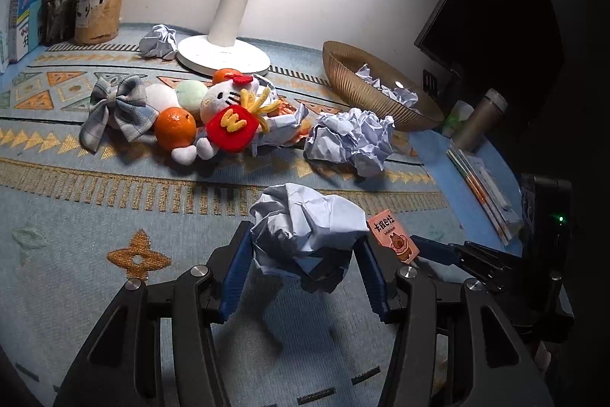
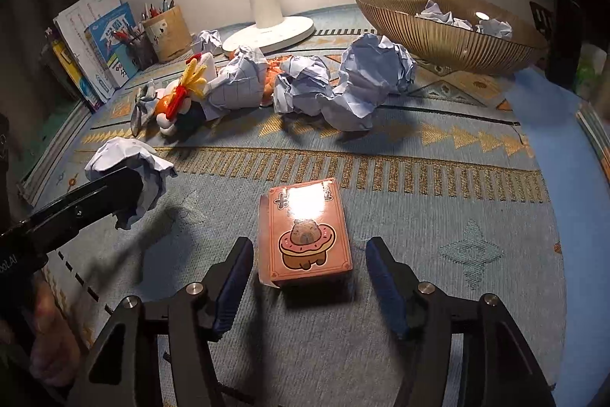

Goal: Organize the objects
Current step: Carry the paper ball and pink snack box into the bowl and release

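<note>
Crumpled pale-blue paper ball [image 1: 305,235] sits clenched in the left gripper [image 1: 301,254], raised off the patterned cloth [image 1: 95,216] just left of the pink card box [image 2: 307,235]. Straddling that box without touching it, the right gripper [image 2: 309,269] is spread wide, and the gold bowl [image 2: 438,29] lies well beyond the box.

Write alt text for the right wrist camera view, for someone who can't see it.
An open right gripper straddles a pink card box lying on a patterned mat. At left, the left gripper holds a crumpled paper ball; behind are more paper balls, a lamp and a ribbed bowl.
</note>
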### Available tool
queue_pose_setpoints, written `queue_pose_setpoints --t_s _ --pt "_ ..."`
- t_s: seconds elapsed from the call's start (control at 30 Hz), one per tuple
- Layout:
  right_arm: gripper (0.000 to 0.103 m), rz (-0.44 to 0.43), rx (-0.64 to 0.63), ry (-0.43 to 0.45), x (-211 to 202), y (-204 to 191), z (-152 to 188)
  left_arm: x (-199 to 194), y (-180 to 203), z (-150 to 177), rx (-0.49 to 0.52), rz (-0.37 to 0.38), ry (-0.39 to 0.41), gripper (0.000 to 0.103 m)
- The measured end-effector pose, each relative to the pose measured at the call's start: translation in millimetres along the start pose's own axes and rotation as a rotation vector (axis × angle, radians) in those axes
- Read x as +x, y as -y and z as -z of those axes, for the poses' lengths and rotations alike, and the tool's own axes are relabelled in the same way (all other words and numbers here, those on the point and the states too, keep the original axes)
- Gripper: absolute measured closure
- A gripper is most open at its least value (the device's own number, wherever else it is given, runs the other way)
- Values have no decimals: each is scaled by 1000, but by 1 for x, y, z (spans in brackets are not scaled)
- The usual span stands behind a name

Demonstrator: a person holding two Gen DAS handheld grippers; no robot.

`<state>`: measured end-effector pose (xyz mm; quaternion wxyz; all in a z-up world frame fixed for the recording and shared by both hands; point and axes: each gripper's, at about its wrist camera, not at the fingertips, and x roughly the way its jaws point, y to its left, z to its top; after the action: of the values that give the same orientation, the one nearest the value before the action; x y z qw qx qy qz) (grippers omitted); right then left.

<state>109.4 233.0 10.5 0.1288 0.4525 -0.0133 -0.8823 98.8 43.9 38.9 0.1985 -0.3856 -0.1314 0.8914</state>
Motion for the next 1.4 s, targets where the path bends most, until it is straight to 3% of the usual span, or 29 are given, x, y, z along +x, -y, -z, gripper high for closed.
queue_pose_setpoints --t_s 0.1,0.17,0.4,0.47,0.6,0.77,0.9,1.17,1.23,1.3,1.4 --pt "46 40 -36 6 4 -9 0 4 7 -2 16 -7 -8 53" --pt "63 61 -62 8 5 -13 0 7 11 -5 23 -6 -11 53" --pt "63 17 -12 59 -22 0 -15 7 34 -29 68 -14 4 53" --pt "63 20 0 112 -43 6 -28 5 47 -48 96 -12 28 53" --pt "63 104 20 218 -78 28 -66 13 77 -101 165 -6 67 53" --pt "63 210 80 286 -82 71 -124 56 109 -159 241 10 87 53" --pt "63 260 136 265 -55 104 -159 108 119 -185 259 3 64 53" --pt "63 227 227 206 -9 150 -181 174 121 -198 248 -9 -20 52" --pt "63 215 234 203 -2 157 -181 183 119 -199 237 -9 -28 45" --pt "63 190 252 188 5 166 -180 189 115 -200 223 1 -46 29" --pt "63 192 272 168 9 172 -175 189 109 -198 205 1 -58 29"
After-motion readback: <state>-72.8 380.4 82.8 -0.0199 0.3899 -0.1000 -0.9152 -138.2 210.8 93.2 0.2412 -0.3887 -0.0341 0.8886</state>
